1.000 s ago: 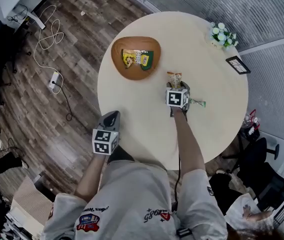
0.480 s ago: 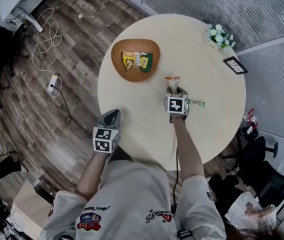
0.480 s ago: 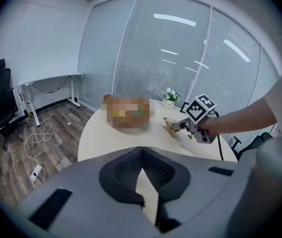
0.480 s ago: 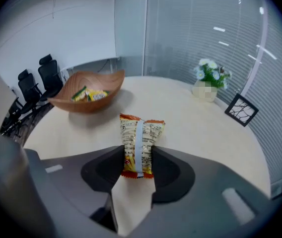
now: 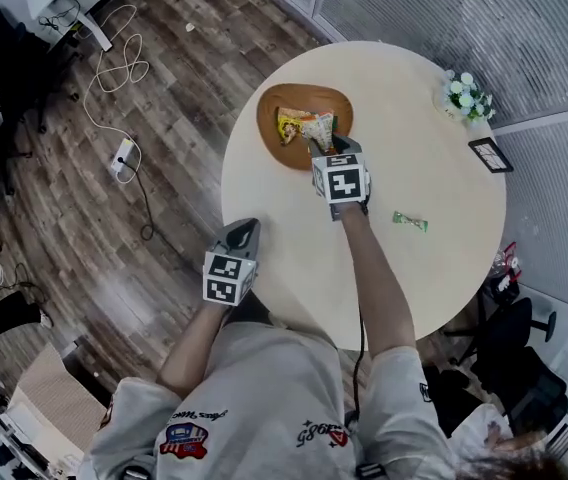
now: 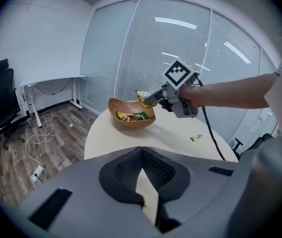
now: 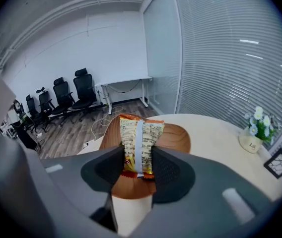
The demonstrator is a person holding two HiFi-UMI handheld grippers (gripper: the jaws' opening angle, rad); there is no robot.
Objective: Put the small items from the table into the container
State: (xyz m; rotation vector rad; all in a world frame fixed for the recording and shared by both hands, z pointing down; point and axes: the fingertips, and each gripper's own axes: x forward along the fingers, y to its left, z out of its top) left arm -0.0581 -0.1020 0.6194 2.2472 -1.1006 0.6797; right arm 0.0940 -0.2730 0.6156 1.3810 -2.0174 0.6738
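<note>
A brown wooden bowl [image 5: 276, 142] sits at the far left of the round pale table [image 5: 404, 118], with snack packets [image 5: 289, 125] in it. My right gripper [image 5: 322, 146] hangs over the bowl's near rim, shut on a yellow-and-orange snack packet [image 5: 317, 129]. The right gripper view shows that packet [image 7: 140, 143] upright between the pads, with the bowl [image 7: 176, 135] behind it. A small green sachet [image 5: 410, 221] lies on the table to the right. My left gripper [image 5: 246, 230] is at the table's near left edge, its jaws [image 6: 142, 157] together and holding nothing.
A small pot of flowers [image 5: 464, 93] and a dark picture frame [image 5: 491, 155] stand at the table's far right edge. On the wooden floor to the left lie a cable and a power strip [image 5: 122, 158]. Office chairs [image 5: 509, 338] stand to the right.
My right gripper has closed on the snack packet in the middle of the table, lifted it and carried it up and left to over the bowl. The left gripper has kept still.
</note>
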